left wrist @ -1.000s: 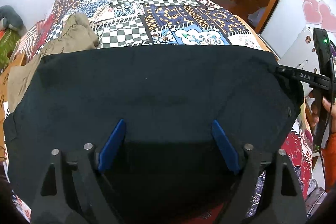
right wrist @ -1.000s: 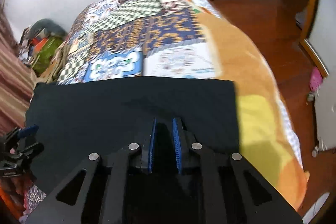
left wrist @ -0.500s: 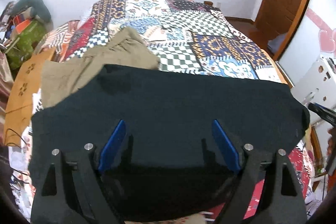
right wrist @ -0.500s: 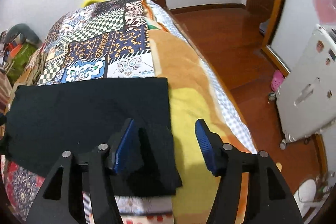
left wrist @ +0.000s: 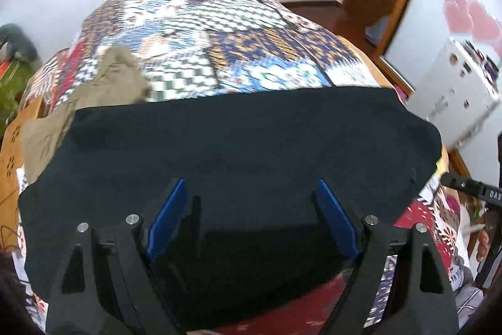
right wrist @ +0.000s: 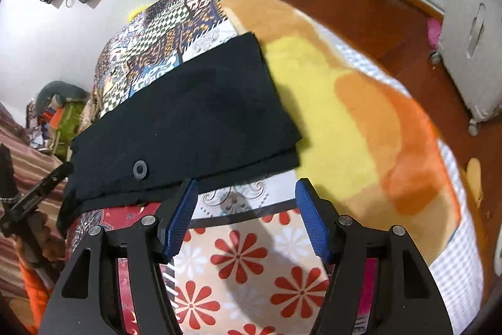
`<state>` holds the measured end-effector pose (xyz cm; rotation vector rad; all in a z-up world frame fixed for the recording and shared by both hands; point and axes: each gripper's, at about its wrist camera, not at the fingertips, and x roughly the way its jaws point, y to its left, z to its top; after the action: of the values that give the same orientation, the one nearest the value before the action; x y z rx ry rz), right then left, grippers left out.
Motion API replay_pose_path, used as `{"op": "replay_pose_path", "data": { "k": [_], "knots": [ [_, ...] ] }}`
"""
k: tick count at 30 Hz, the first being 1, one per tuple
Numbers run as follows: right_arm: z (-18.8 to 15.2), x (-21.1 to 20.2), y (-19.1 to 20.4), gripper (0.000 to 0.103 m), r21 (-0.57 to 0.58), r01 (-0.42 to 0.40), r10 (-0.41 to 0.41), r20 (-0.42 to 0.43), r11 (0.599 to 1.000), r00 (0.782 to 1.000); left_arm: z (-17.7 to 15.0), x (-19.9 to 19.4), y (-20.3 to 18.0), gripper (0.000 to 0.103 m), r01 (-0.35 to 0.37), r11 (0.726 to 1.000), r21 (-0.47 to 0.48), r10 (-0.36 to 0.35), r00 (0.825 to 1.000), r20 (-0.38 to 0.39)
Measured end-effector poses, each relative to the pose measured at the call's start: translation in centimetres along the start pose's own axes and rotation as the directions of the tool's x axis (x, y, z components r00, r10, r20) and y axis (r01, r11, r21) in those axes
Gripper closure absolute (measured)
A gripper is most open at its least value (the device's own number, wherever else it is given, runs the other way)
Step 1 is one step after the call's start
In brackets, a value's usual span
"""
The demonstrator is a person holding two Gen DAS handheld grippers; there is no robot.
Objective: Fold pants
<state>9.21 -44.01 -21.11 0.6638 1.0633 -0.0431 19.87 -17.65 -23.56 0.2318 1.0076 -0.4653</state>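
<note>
Lying folded across the patchwork bedspread, the black pants filled the frame from 9 to 3 o'clock; the left gripper hung spread wide above them, grasping nothing, while the right gripper, jaws just opened and empty, sat off their 6 o'clock edge, khaki garment at 10

1. The dark navy cloth pants lie folded into a flat rectangular stack across the near end of the bed.
2. Layered edges show along the near side.
3. A round dark button faces up near one corner.
</note>
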Motion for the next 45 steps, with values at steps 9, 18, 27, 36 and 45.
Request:
{"op": "replay_pose_path", "data": {
  "k": [9,18,27,36,45],
  "knots": [
    [0.3,2.4,-0.3,0.038,0.06,-0.108,0.11,-0.018,0.992,0.994,-0.5,2.1,-2.4,0.018,0.002,0.999,0.051,0.001,0.998,-0.059],
    [0.9,2.3,-1.0,0.038,0.107,-0.143,0.134,0.089,0.984,0.987,-0.8,2.4,-2.3,0.016,-0.003,0.999,0.041,0.006,0.998,-0.061],
    [1.8,1.4,-2.3,0.087,0.16,-0.178,0.147,0.188,0.971,0.971,-0.9,2.4,-2.3,0.016,-0.007,0.999,0.043,0.009,0.998,-0.059],
    [2.6,-0.4,-0.6,0.092,0.076,-0.162,0.138,0.252,0.984,0.958,-0.8,2.3,-2.3,0.016,-0.014,0.999,0.045,0.016,0.998,-0.053],
    [2.0,0.7,-2.6,0.068,0.097,-0.013,0.0,0.135,0.995,0.991,-0.9,2.3,-2.3,0.016,-0.008,0.999,0.039,0.01,0.999,-0.051]
  ]
}}
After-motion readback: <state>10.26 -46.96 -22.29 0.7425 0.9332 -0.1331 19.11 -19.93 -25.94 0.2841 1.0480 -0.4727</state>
